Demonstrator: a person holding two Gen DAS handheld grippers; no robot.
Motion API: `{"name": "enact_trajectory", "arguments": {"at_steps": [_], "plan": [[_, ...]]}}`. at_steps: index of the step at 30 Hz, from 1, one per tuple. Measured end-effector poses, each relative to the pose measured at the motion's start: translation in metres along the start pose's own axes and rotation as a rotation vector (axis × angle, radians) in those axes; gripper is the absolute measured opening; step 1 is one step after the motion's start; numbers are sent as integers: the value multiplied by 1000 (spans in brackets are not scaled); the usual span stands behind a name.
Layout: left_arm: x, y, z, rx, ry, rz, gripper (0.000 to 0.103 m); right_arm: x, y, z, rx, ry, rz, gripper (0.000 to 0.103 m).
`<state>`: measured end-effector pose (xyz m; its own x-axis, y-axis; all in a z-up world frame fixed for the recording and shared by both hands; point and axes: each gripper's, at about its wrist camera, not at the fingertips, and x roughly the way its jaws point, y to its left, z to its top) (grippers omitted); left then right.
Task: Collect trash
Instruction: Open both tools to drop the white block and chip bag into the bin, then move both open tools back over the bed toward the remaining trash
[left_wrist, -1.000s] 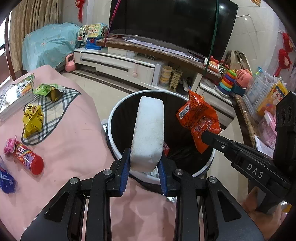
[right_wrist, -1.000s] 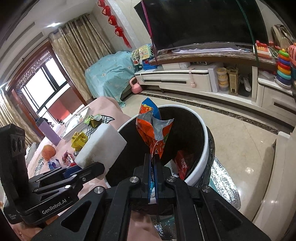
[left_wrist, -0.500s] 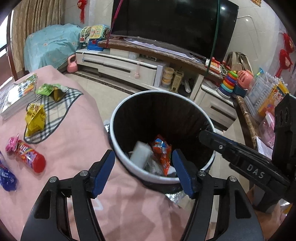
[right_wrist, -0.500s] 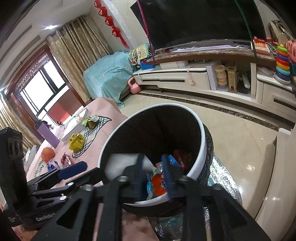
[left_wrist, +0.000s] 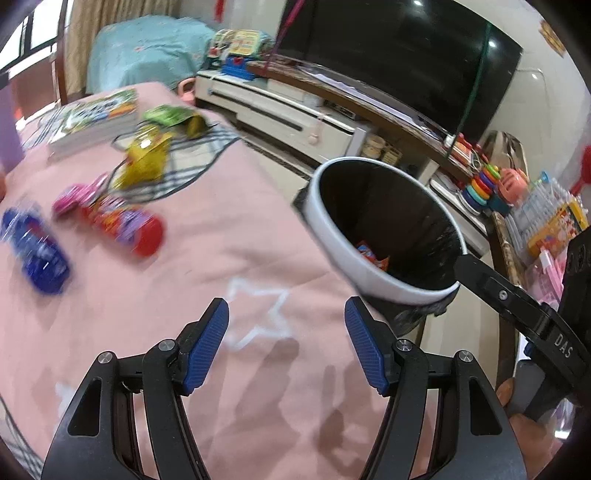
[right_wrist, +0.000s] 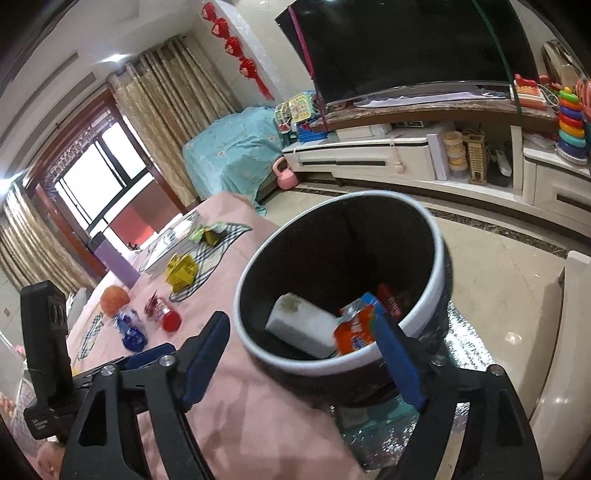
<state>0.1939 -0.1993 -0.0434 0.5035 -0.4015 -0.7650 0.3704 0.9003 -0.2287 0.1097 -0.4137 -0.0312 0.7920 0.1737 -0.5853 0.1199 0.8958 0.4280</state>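
Both hand-held grippers, left (left_wrist: 286, 341) and right (right_wrist: 301, 356), have let go and gape empty, sponge (right_wrist: 301, 328) and wrapper (right_wrist: 356, 330) now in the bin (right_wrist: 437, 236); next, swing toward 10 o'clock for the worktop's (left_wrist: 221, 258) red tube (left_wrist: 122, 225).

Left gripper (left_wrist: 286, 328): black frame, blue ribbed pads spread wide apart, nothing between them, above the pink star-printed tablecloth (left_wrist: 229, 266)
Right gripper: only one black arm marked DAS (left_wrist: 517, 302) shows, crossing the bin's near right edge; its jaws cannot be judged
Round white-rimmed, black-lined trash bin (left_wrist: 332, 236): just off the table's right edge, orange snack wrapper (left_wrist: 373, 254) inside
Red cylindrical snack tube (left_wrist: 123, 225): lying on the cloth at left, blurred
Blue wrapped packet (left_wrist: 37, 251): beside the tube, nearer the left edge
Crumpled yellow wrapper (left_wrist: 146, 162): on the grey checked mat (left_wrist: 192, 170)
Green wrapper (left_wrist: 171, 116): farther back, near a stack of books (left_wrist: 94, 122)
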Motion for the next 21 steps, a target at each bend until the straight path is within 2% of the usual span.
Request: {"name": "enact_trajectory", "arguments": {"at_steps": [13, 21], "plan": [[-39, 74, -37, -160, -27, 56, 67, 8, 51, -26, -73, 43, 60, 89], [-51, 109, -53, -237, -34, 99, 67, 19, 81, -40, -124, 84, 87, 90]]}}
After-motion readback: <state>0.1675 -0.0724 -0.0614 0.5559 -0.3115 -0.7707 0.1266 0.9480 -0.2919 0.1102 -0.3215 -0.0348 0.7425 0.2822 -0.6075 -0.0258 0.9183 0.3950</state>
